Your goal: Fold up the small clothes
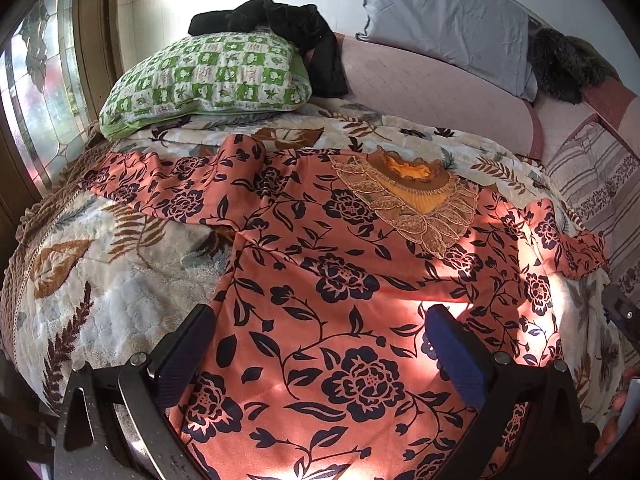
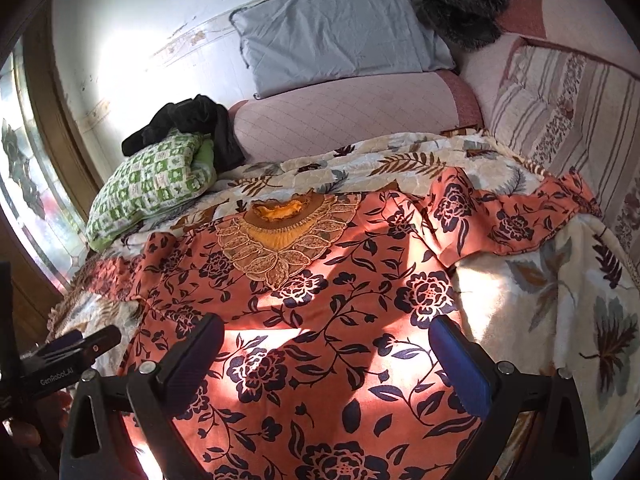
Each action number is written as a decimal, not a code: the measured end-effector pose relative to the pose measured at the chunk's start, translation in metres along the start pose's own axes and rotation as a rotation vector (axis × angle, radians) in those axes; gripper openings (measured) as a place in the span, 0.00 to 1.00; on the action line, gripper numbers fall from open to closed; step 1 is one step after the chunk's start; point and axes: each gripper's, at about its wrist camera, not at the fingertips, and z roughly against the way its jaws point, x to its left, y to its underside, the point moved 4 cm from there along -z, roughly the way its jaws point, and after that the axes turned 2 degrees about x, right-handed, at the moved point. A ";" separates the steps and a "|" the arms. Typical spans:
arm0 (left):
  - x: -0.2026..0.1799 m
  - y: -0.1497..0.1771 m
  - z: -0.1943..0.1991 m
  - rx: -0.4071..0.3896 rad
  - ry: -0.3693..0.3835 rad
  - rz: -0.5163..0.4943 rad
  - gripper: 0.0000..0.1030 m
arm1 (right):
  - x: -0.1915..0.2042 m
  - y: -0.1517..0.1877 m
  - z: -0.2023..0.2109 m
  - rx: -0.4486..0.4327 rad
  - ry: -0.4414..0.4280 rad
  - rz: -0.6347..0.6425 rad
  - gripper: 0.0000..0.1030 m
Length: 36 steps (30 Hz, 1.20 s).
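Hovering tools spread above dress

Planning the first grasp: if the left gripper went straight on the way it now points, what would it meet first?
Most likely the orange floral garment, spread flat on the blanket under the open left gripper; depth is unclear.

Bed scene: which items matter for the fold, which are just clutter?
Job:
orange floral garment, spread flat
left tongs, open
right tongs, open

Lying about:
green checked pillow
black clothing
grey pillow
leaf-print blanket
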 end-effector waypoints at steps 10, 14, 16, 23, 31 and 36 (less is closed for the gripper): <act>0.157 0.000 -0.050 0.077 -0.190 0.367 1.00 | -0.286 -0.078 -0.027 -0.133 -0.013 -0.722 1.00; 0.195 0.003 -0.059 0.082 -0.259 0.419 1.00 | -0.391 -0.087 -0.061 -0.128 -0.030 -0.975 1.00; 0.203 0.002 -0.062 0.075 -0.280 0.418 1.00 | -0.422 -0.092 -0.078 -0.126 -0.052 -1.061 0.99; 0.219 0.006 -0.080 0.079 -0.294 0.432 1.00 | -0.455 -0.110 -0.130 -0.056 -0.012 -1.078 0.66; 0.236 0.013 -0.086 0.051 -0.269 0.421 1.00 | -0.358 -0.203 -0.090 -0.120 0.037 -0.666 0.07; 0.248 0.024 -0.079 0.004 -0.228 0.420 1.00 | -0.169 -0.267 -0.052 -0.202 -0.165 -0.322 0.07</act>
